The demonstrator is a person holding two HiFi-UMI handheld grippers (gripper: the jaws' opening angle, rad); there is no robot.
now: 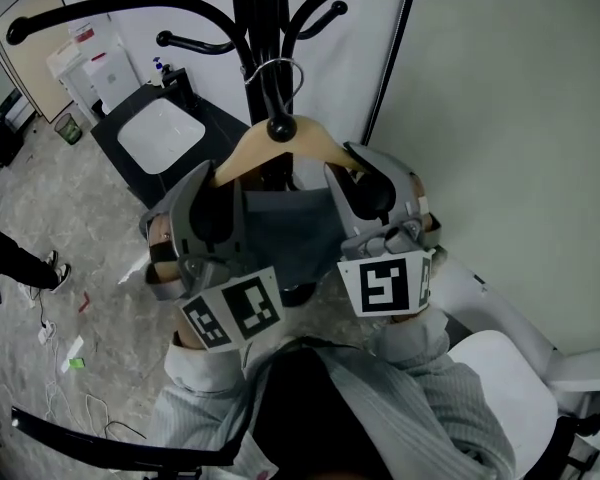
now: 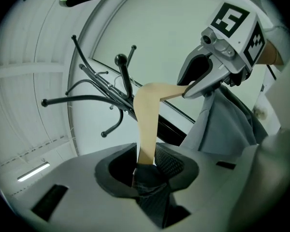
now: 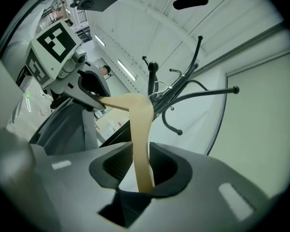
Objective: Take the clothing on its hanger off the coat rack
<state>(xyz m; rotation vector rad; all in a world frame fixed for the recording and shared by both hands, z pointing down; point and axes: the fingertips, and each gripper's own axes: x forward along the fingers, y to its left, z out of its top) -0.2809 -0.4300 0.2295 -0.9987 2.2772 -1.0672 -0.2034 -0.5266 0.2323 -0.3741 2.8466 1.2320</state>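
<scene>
Pale wall [image 1: 500,118] behind coat rack [image 1: 250,18]. Hanger [image 1: 280,143] with dark clothing [image 1: 285,238] at 12 o'clock, hook [image 1: 277,76] on rack. Left tool [image 1: 212,183] clenched on its 9 o'clock arm, right tool [image 1: 358,173] on 3 o'clock arm. Risk: uneven lift snags hook.

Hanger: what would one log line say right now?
left gripper: clamps hanger | right gripper: clamps hanger | hook: on coat rack
</scene>
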